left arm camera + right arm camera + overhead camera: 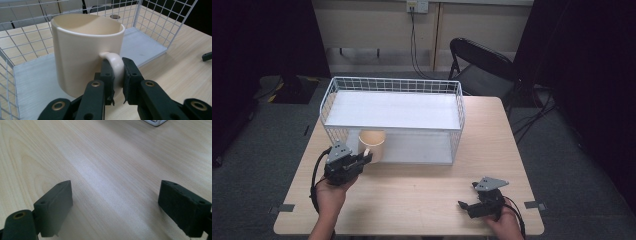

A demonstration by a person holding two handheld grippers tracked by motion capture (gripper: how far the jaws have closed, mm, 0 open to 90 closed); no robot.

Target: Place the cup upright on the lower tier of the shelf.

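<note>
A cream mug (pixel 372 144) (pixel 85 50) stands upright at the open front of the white wire rack (pixel 393 87), on its lower shelf near the left corner. My left gripper (pixel 364 157) (pixel 118 80) is shut on the mug's handle (pixel 113 62), which sits pinched between the two black pads. My right gripper (pixel 465 206) (pixel 115 205) rests near the table's front right, jaws wide apart over bare wood with nothing between them.
The rack has a white upper shelf (pixel 392 110) and a lower shelf (pixel 32 82), with wire walls at the sides and back. The wooden table (pixel 422 185) extends in front. A black folding chair (pixel 482 65) stands behind the table.
</note>
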